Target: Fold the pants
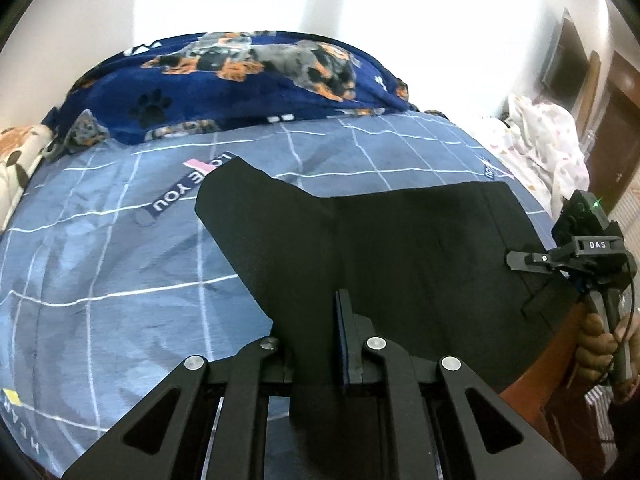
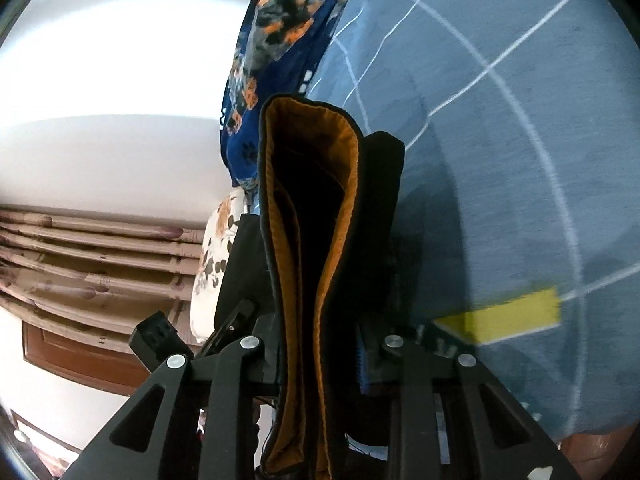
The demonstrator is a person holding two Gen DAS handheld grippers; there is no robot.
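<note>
Black pants [image 1: 400, 248] lie spread over a blue checked bed sheet [image 1: 100, 248]. My left gripper [image 1: 316, 344] is shut on the near edge of the pants, and the cloth drapes over its left finger. My right gripper [image 1: 524, 260] shows at the right edge of the pants, held by a hand. In the right wrist view my right gripper [image 2: 320, 344] is shut on the pants' waistband [image 2: 312, 208], whose orange lining faces me and stands up between the fingers.
A dark blue dog-print blanket [image 1: 240, 80] is bunched along the far side of the bed. A white patterned quilt [image 1: 548, 148] lies at the right. A floral pillow [image 2: 216, 248] and wooden furniture [image 2: 80, 256] show at the left in the right wrist view.
</note>
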